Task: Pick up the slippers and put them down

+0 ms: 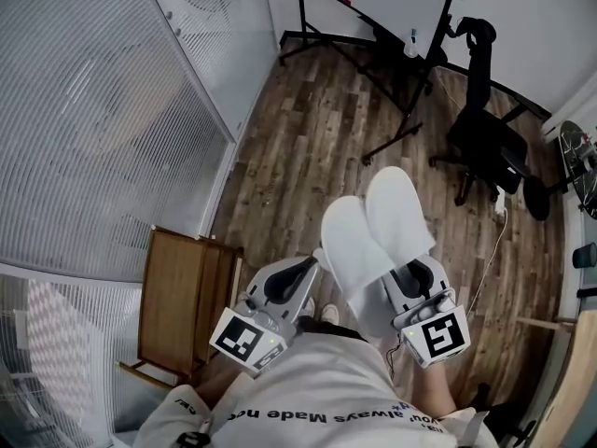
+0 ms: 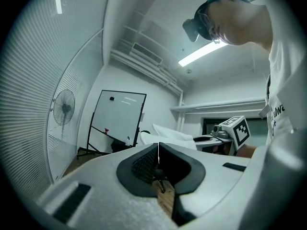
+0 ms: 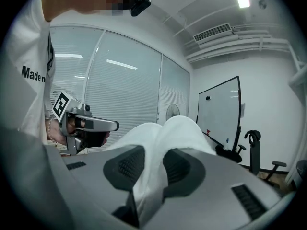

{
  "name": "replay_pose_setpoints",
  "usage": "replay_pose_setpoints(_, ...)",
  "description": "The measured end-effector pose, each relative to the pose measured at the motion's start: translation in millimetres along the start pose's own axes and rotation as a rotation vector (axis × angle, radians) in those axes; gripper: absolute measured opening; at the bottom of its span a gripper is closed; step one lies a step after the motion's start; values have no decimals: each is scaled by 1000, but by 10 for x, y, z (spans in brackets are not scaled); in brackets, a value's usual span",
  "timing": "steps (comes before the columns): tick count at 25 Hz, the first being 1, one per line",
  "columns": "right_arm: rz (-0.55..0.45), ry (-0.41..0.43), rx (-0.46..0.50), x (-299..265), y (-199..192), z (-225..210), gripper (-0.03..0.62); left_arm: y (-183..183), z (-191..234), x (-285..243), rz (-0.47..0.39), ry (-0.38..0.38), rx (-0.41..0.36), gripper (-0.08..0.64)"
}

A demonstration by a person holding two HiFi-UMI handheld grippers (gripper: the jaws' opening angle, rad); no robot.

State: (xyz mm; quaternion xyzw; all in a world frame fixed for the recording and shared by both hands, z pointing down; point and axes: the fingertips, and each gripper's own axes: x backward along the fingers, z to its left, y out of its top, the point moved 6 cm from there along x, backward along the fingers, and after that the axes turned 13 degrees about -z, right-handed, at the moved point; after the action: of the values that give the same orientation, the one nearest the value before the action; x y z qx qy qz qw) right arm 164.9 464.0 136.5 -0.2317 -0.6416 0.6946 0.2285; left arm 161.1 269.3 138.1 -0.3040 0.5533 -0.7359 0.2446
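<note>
Here, in the head view, the right gripper [image 1: 411, 271] pinches the heel ends of the two white slippers [image 1: 378, 227]. The slippers lie side by side, partly one over the other, and point away from the person, in the air above the wooden floor [image 1: 308, 129]. The left gripper [image 1: 306, 267] is beside them, near but not touching. A wooden cabinet [image 1: 182, 292] stands at the left, and an office chair [image 1: 485, 138] further away at the right.

In the left gripper view, its jaws are pressed together and there is nothing between them. Behind them are a whiteboard [image 2: 117, 119] and a fan [image 2: 64, 107].

In the right gripper view, the jaws stand partly apart and their dark pads press on the white slippers from both sides.
</note>
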Motion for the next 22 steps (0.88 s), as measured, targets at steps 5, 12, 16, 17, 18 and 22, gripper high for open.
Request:
replay_pose_setpoints(5, -8, -14, 11, -216, 15, 167, 101, 41, 232, 183, 1, -12, -3, 14)
replay_pose_setpoints(12, -6, -37, 1, -371, -87, 292, 101, -20, 467, 283, 24, -27, -5, 14)
replay_pose_setpoints(16, 9, -50, -5, -345, -119, 262, 101, -59, 450, 209, 27, -31, 7, 14)
replay_pose_setpoints(17, 11, -51, -5, -335, -115, 241, 101, -66, 436, 175, 25, -34, 9, 14)
replay_pose_setpoints(18, 10, -50, -2, -322, -109, 219, 101, -76, 418, 142, 23, -38, 8, 14)
replay_pose_setpoints(22, -2, -23, 37, -240, -125, 135, 100, -193, 339, 41, 27, -51, 15, 14)
